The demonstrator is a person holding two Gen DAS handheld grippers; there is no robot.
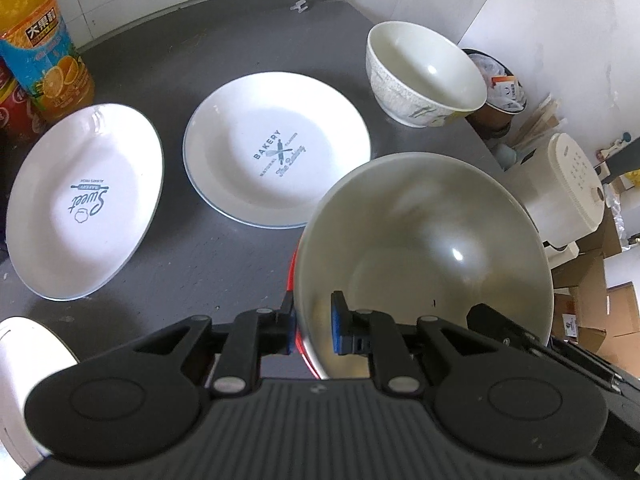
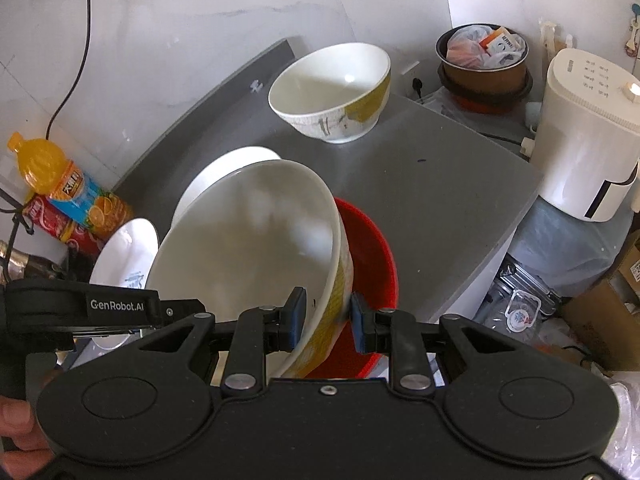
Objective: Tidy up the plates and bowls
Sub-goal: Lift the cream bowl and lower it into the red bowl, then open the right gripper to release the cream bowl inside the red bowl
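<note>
The fingers (image 1: 341, 328) of the left gripper (image 1: 313, 326) straddle the near rim of a large bowl (image 1: 424, 248), one blue pad outside the wall and one inside, pinching it. In the right wrist view the right gripper (image 2: 327, 322) pinches the same kind of rim: its fingers (image 2: 297, 316) clamp the wall of the large bowl (image 2: 248, 248), one pad inside and one against the yellow-patterned outside. Whether both grippers hold one and the same bowl cannot be told with certainty, though the left gripper's arm appears at the left of the right wrist view.

The large bowl is tilted, its mouth turned toward the cameras and slightly upward, its base pointing away; the inside is bare and off-white. Behind and under it sits a red bowl (image 2: 372, 248), seen as a thin red edge (image 1: 295, 280) in the left wrist view; nothing shows inside it.

All lies on a grey counter (image 1: 224, 40). Beyond the large bowl stands a second bowl (image 1: 424, 72), upright, mouth up, nothing inside, near the counter's far corner. To the left of the large bowl lies a flat plate marked "BAKERY" (image 1: 276, 148), and farther left an oval plate marked "Sweet" (image 1: 86, 200), its long axis running from near left to far right. Both plates hold nothing. Beyond the oval plate stands an orange juice bottle (image 1: 44, 56). Off the counter, right of the large bowl, stands a white appliance (image 2: 584, 132), and beyond it a brown pot (image 2: 484, 60) filled with plastic bags and packets.
</note>
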